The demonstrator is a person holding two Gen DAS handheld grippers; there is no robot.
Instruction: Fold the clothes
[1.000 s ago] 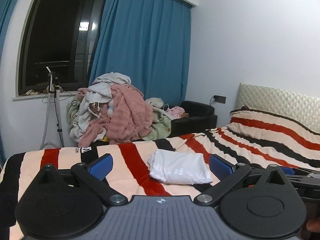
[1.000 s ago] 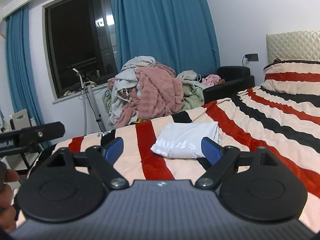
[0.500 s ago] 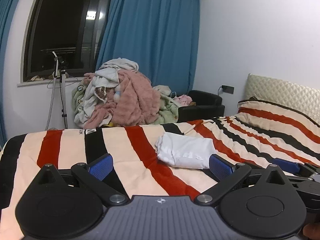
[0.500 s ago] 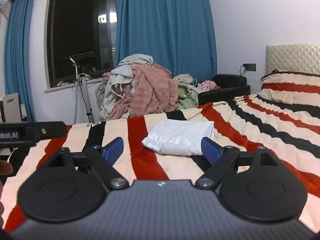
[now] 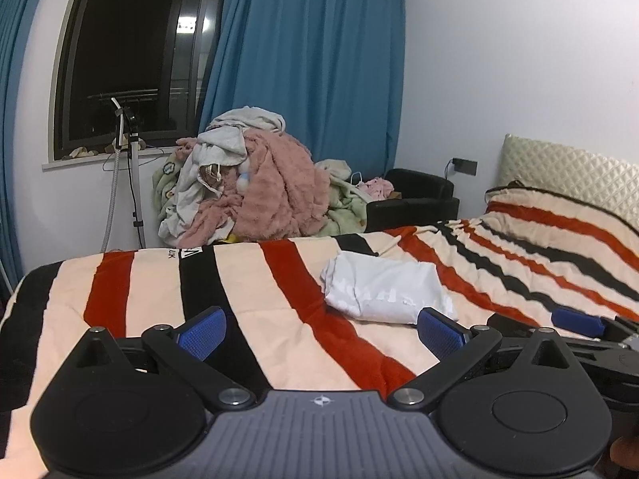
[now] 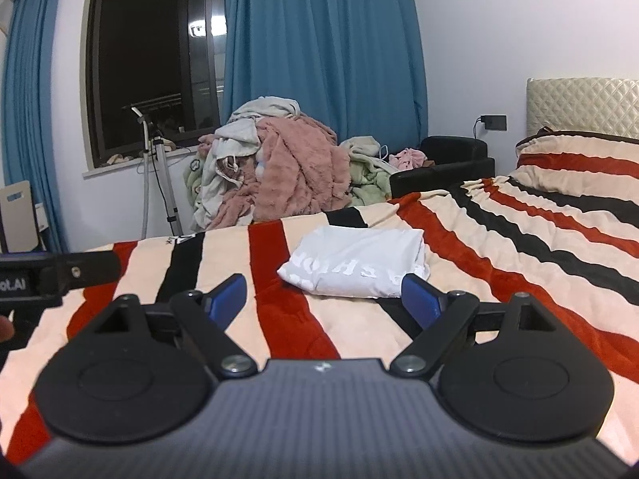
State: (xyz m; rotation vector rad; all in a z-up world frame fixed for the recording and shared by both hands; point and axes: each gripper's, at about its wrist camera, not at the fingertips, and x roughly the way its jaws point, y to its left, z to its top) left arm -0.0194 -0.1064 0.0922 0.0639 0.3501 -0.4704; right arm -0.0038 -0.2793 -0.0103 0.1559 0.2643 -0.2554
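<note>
A folded white garment (image 5: 383,289) with pale lettering lies on the striped bed cover (image 5: 255,279). It also shows in the right wrist view (image 6: 359,265). My left gripper (image 5: 321,333) is open and empty, held low above the bed, short of the garment. My right gripper (image 6: 323,293) is open and empty, just in front of the garment's near edge. The right gripper's blue pad (image 5: 575,321) shows at the right of the left wrist view. Part of the left gripper's body (image 6: 48,275) shows at the left of the right wrist view.
A big heap of unfolded clothes (image 5: 255,191) (image 6: 275,171) stands beyond the bed under the window. A black armchair (image 5: 419,199) sits by the wall. A garment steamer pole (image 5: 133,183) stands left of the heap. A striped pillow (image 6: 579,159) lies by the quilted headboard.
Both grippers have risen and tilted a little, so more of the bed shows. The folded garment lies where it was. Both jaws stay open.
</note>
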